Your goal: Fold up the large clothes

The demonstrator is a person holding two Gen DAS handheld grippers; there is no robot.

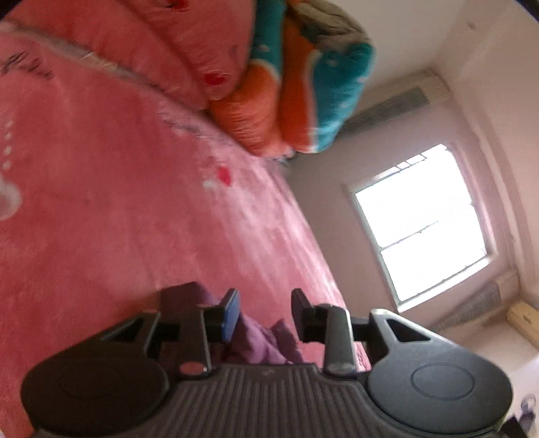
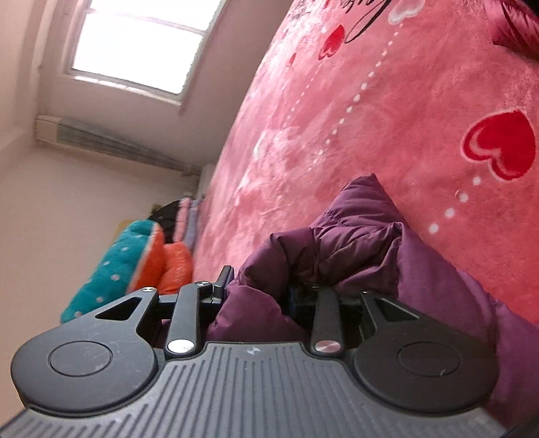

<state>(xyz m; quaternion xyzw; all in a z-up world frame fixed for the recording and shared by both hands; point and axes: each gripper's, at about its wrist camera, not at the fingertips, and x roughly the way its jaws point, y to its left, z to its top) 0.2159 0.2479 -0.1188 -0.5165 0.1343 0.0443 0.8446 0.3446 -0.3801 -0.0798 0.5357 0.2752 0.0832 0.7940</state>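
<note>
Big pink plush blanket (image 2: 387, 141) fills both views, spread across the bed, red hearts and white dotted trails printed on it, some dark script lettering near its far end. Everything else gets placed off that blanket. Beyond its far edge there is a pale wall with a bright window (image 1: 424, 222), and a long ribbed radiator (image 2: 118, 141) runs along the wall beside that window. At the blanket's end sits a rolled heap of bedding, teal with white dots and orange (image 1: 296, 87), with a pink padded quilt (image 1: 161, 43) bunched up against it.

Now the garment: a purple padded jacket (image 2: 340, 249) lies crumpled on the blanket, right in front of the right gripper, its quilted folds rising into a peak and a long stretch of it trailing off toward the lower right of the right wrist view. A further glossy magenta bit of fabric (image 2: 518, 30) shows at the blanket's upper corner.

The right gripper (image 2: 259, 286) has jacket fabric bulging up between its fingers; the fingers stand apart, and the far one is buried in cloth, so I cannot tell whether the pads actually press on it.

The left gripper (image 1: 266, 313) hovers low over the blanket with its fingers spread, a clear gap between them, nothing pinched. A small fold of purple cloth lies on the blanket beyond that gap, apart from the pads.
</note>
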